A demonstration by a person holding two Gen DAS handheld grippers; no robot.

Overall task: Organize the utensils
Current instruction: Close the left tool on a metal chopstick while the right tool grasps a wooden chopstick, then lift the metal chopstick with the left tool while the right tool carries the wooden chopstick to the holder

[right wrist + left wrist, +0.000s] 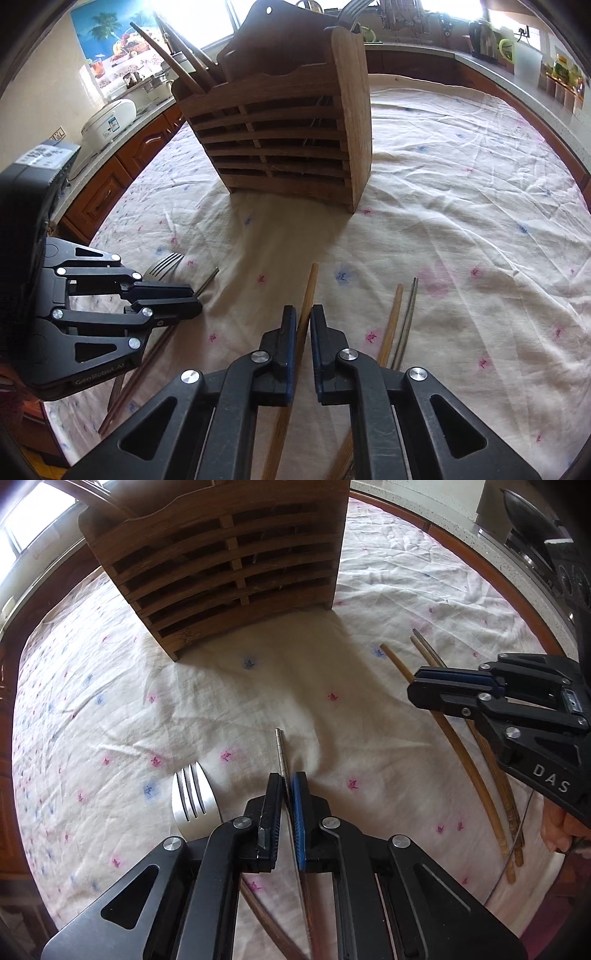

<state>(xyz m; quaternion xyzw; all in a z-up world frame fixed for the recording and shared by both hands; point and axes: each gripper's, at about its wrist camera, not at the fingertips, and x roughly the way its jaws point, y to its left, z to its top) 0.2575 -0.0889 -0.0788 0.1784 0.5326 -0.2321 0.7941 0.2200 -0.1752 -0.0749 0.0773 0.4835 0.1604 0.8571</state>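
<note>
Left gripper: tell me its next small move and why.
Probably lift straight up. The left gripper is shut on the metal chopstick, which lies flat on the tablecloth, while the wooden holder stands upright beyond it.

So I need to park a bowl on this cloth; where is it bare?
Bare cloth lies in front of the wooden holder, between the left hand-held gripper and right hand-held gripper, and right of the holder. Crowded: near the fork and the bamboo chopsticks.
</note>
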